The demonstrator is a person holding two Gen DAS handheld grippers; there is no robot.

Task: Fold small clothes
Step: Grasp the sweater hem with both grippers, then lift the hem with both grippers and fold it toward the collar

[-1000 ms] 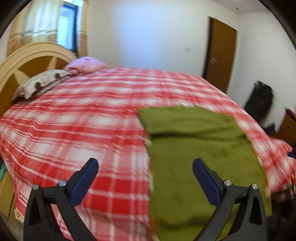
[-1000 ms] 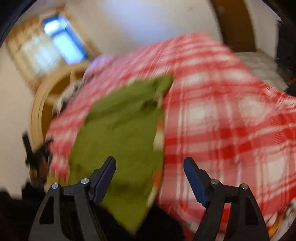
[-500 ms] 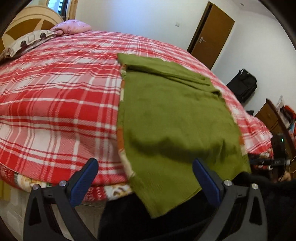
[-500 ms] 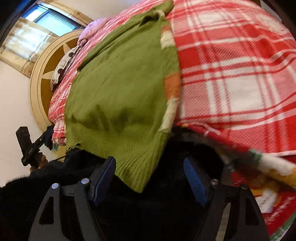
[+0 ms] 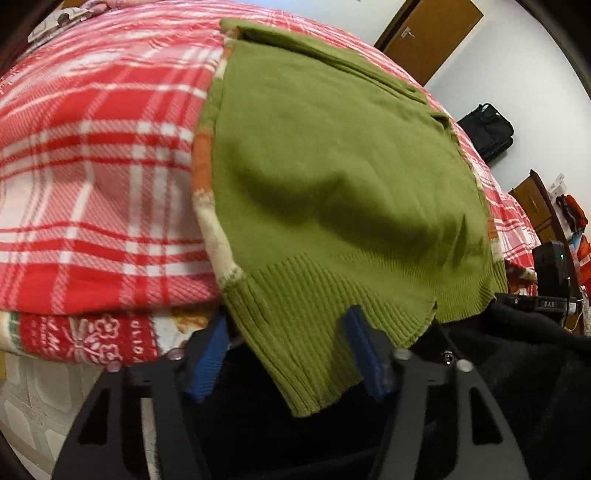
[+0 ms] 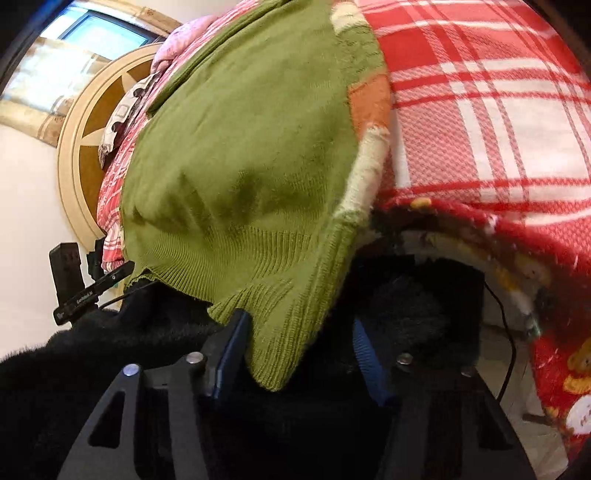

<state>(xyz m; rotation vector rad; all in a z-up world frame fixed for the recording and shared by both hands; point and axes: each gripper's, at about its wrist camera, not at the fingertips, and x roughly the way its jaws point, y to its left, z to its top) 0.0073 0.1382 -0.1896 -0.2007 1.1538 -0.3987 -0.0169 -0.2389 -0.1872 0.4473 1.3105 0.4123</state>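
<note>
A green knit sweater lies flat on the red plaid bed cover, and its ribbed hem hangs over the near edge of the bed. My left gripper is at the hem's left corner. Its jaws are closing, with the hanging rib between the blue pads, which do not press on it. In the right wrist view the same sweater drops its other hem corner into my right gripper. These jaws are closing too, and the cloth brushes the left pad only.
A black fleece garment on the person fills the space under the hem. A wooden headboard and pillows are at the far end. A door, a black bag and a wooden cabinet stand beyond the bed.
Both grippers came down and tilted toward the bed's near edge. The hem corners now hang between the pads, and both pairs of jaws stand narrower than before.
</note>
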